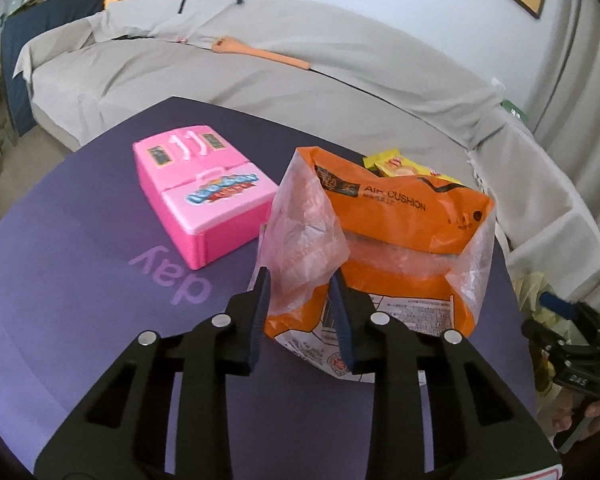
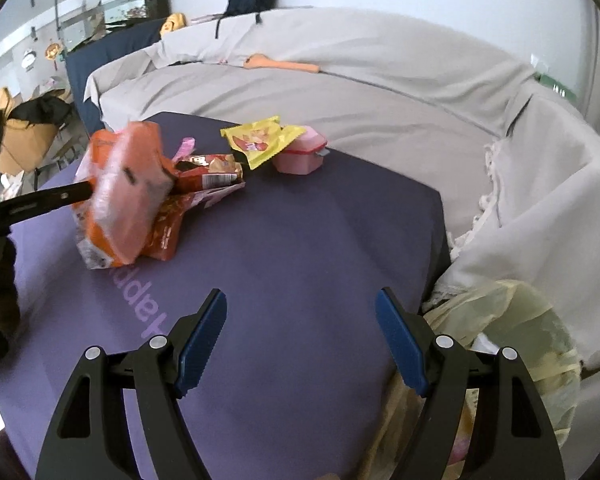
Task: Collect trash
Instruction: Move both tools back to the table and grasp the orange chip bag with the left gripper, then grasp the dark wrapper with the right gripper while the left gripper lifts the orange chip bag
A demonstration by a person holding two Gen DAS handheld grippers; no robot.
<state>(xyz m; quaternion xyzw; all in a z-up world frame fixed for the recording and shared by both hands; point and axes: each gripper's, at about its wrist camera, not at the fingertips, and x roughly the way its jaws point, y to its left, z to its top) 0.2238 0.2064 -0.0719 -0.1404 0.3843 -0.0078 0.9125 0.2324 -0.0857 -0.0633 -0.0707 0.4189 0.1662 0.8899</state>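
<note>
Left wrist view: your left gripper (image 1: 300, 280) jaws narrowed onto clear flap of orange bag (image 1: 384, 248), crinkled, printed "AIR CUSHION", standing on purple tabletop (image 1: 80, 280) beside one pink toy case (image 1: 204, 192). Tabletop lettering reads "day". Your right gripper (image 2: 300, 320) jaws wide apart, empty. One yellow wrapper (image 2: 260, 140), one red packet (image 2: 210, 170) behind bag.

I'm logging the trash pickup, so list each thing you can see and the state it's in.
left gripper: closed on the orange bag's clear flap
right gripper: open, empty
orange bag: top open, pinched
pink toy case: shut, lying flat
yellow wrapper: torn open, leaning on pink tub
pink tub: lid on
</note>
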